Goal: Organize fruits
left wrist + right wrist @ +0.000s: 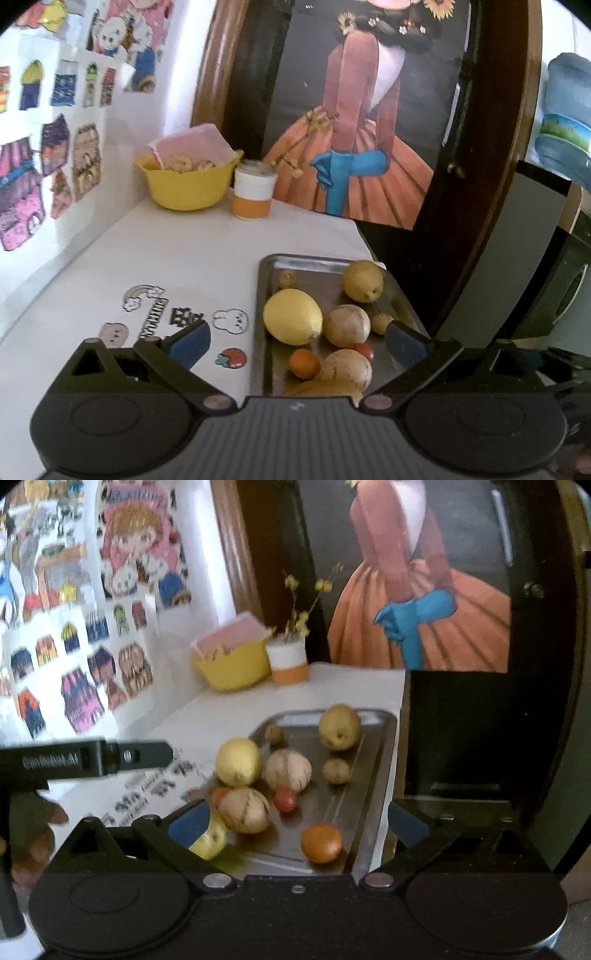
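A metal tray (325,266) (376,738) on the white table holds several fruits: a big lemon (292,316) (238,762), a yellow pear (362,281) (339,727), two pale striped melons (346,325) (288,770), a small orange (304,364) (321,843), a red tomato (285,799) and small brown fruits. A yellow-green apple (212,840) sits at the tray's near corner. My left gripper (295,343) hovers open over the tray's near end. My right gripper (295,823) is open above the tray's near edge, its left finger in front of the apple.
A yellow bowl (188,181) with a pink lid and an orange-white can (255,194) stand at the table's back. Stickers (184,321) lie left of the tray. A picture-covered wall runs along the left. The table's right edge drops beside the tray. The left gripper's body (85,760) shows at left.
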The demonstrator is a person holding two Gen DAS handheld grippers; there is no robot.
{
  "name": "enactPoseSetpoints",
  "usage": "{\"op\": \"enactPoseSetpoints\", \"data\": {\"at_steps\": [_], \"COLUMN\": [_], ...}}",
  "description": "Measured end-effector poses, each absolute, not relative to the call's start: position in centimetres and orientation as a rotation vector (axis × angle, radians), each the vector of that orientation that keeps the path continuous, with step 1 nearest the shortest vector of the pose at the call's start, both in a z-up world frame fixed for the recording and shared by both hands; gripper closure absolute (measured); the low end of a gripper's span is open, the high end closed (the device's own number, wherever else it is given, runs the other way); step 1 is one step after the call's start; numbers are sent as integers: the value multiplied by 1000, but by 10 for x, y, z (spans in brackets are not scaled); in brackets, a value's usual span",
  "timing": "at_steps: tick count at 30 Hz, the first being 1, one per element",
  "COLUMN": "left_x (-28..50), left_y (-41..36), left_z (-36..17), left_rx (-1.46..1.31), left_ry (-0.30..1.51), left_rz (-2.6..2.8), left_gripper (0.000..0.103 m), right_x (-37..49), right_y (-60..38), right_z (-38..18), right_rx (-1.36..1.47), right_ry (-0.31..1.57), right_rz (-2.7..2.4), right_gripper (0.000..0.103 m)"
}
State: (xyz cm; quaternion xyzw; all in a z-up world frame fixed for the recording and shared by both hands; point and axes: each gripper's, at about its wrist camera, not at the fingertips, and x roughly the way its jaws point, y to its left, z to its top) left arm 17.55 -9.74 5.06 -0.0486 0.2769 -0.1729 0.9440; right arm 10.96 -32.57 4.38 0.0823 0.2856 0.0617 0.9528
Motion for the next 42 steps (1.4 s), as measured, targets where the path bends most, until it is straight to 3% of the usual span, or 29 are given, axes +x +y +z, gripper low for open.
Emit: {"op": "enactPoseSetpoints", "data": {"at_steps": [17, 42], "left_x": [119, 33], "left_y": [-66, -18], "left_z": [62, 39], "left_rx": [-42, -79], "left_ry": [493, 414], "left_rz": [-299, -172], "left_gripper": [1, 0], "right_x": [52, -26], "right_y": [-295, -240], "right_z": [69, 49], "right_rx": [141, -4], "right_ry": [451, 305], "right_rz": [60, -24], "right_gripper": [1, 1]}}
